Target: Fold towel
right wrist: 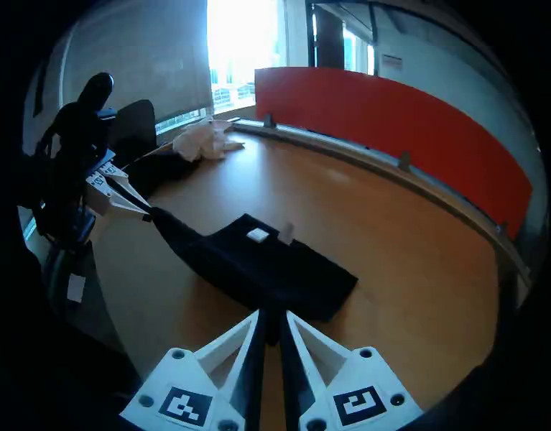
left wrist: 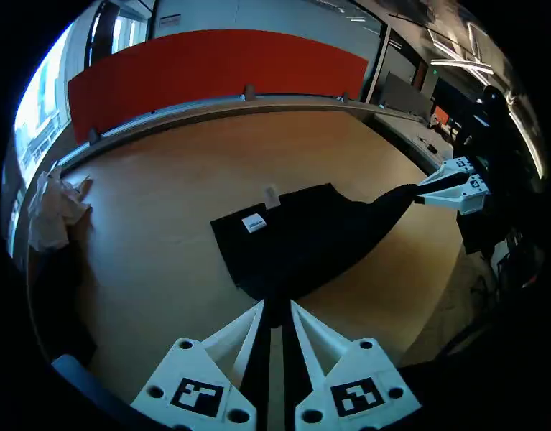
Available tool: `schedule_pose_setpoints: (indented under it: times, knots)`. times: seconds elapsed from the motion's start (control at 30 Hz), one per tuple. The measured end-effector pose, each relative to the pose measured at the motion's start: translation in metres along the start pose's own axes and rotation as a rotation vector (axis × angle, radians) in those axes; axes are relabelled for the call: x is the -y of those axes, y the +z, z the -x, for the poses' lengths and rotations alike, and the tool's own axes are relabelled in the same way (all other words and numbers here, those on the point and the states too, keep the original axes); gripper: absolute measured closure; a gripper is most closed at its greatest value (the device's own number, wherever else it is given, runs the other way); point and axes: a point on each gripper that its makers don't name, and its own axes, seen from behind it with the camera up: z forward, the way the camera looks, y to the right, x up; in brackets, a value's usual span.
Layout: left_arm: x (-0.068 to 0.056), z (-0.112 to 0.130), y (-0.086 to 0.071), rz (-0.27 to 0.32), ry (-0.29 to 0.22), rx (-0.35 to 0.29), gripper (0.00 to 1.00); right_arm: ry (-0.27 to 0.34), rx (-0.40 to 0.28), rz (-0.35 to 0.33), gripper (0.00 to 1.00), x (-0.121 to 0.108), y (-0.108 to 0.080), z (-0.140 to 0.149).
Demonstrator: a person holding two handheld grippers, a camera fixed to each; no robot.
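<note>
Blown-out daylight from the window glares across the desk; fisheye edges bend and darken.

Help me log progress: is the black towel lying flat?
The towel is partly lifted: the left claw and right claw each pinch a corner, raising that edge; the rest lies on the table.

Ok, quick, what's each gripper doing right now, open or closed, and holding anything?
Left gripper: closed, pinching one corner of the black towel.
Right gripper: closed, pinching another corner of the towel.
</note>
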Motion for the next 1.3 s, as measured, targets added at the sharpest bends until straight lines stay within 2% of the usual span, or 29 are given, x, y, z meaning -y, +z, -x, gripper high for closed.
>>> schedule_pose_setpoints:
  times: [0.27, 0.67, 0.9, 1.3]
  knots:
    - [-0.006, 0.0, -0.015, 0.007, -0.026, 0.004, 0.91, -0.002, 0.013, -0.02, 0.88, 0.007, -0.013, -0.002]
    - [-0.003, -0.001, -0.006, 0.004, -0.018, 0.011, 0.9, -0.009, 0.031, -0.03, 0.88, 0.005, -0.007, 0.0]
    - [0.005, -0.003, 0.012, 0.005, -0.019, 0.018, 0.91, 0.009, 0.051, -0.033, 0.88, -0.004, 0.009, 0.006]
    - [0.026, -0.007, 0.056, -0.005, -0.022, 0.038, 0.91, 0.031, 0.094, -0.027, 0.88, -0.028, 0.045, 0.016]
